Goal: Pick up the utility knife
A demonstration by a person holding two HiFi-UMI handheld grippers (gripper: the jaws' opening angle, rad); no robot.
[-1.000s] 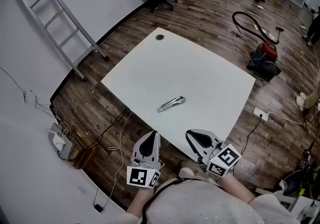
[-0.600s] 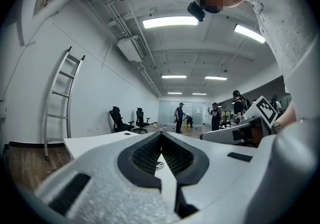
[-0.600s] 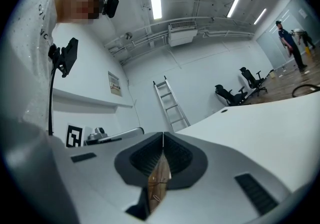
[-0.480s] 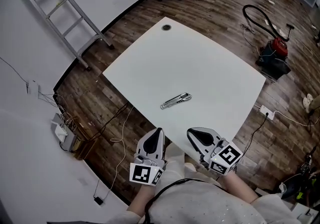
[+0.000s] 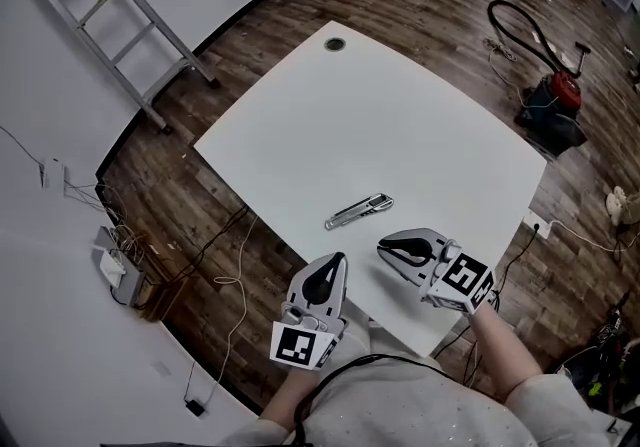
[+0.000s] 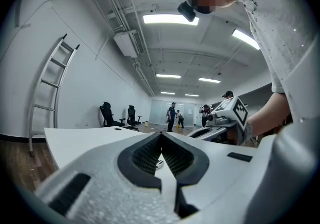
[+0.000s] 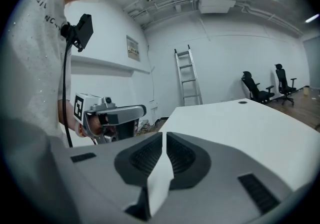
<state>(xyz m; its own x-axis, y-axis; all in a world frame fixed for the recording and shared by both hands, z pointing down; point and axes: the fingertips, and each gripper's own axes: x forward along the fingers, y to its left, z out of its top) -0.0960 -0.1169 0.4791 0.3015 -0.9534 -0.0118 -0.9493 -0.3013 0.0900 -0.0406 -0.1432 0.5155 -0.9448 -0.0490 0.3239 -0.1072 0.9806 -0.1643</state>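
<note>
Utility knife: the utility knife [image 5: 358,212] is lying flat on the white surface [image 5: 400,125], close to the near edge and slanting across it, with nothing touching it.
Left hand-held gripper: the left hand-held gripper [image 5: 338,259] is hovering at the near edge of the surface, short of the knife. Its jaws are pressing together at the tips with nothing between them.
Right hand-held gripper: the right hand-held gripper [image 5: 383,249] is hanging over the near corner of the surface, just beside the knife but apart from it. Its jaws are pressing together and pinching nothing.
Between the two: the knife is sitting just beyond both sets of tips, roughly midway between them.
Surface: a round cable hole [image 5: 334,44] is showing near its far corner.
Room: a ladder [image 5: 100,15] is leaning on the wall and a red vacuum cleaner [image 5: 555,100] is standing on the wooden floor.
</note>
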